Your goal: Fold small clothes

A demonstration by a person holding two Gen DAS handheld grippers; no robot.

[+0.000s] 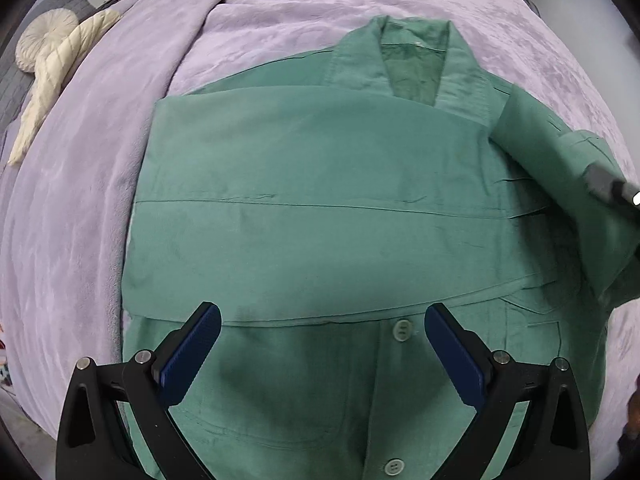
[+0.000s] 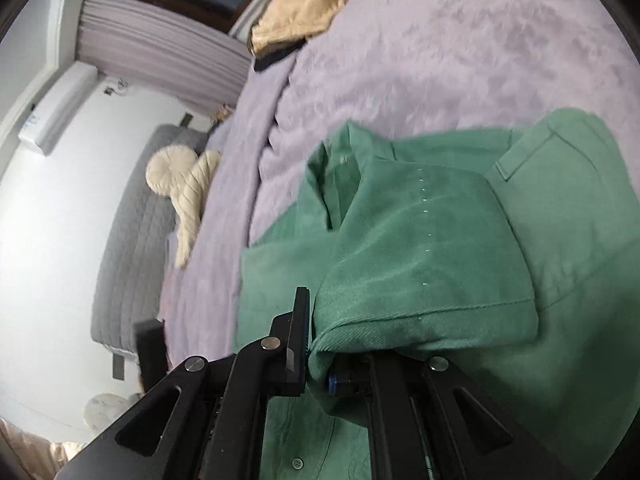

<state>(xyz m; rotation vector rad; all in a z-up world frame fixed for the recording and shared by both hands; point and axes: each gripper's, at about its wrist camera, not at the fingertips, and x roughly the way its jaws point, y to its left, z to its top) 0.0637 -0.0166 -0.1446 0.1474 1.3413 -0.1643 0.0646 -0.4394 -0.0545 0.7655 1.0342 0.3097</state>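
A green button-up shirt point(image 1: 320, 208) lies front up on a lilac blanket point(image 1: 80, 200), collar at the far end, one sleeve folded flat across the chest. My left gripper point(image 1: 322, 320) is open and empty, hovering just above the shirt's lower front near a button point(image 1: 401, 329). My right gripper point(image 2: 320, 336) is shut on the other green sleeve point(image 2: 424, 264) and holds its cuff lifted above the shirt body point(image 2: 280, 280). In the left wrist view that raised sleeve point(image 1: 560, 184) shows at the right edge with the right gripper point(image 1: 612, 190) on it.
A cream cushion point(image 1: 52, 68) and grey quilted headboard point(image 2: 128, 248) lie at the bed's left end. A tan folded garment point(image 2: 300, 8) over something dark sits at the far edge of the blanket. White wall and an air conditioner point(image 2: 56, 108) lie beyond.
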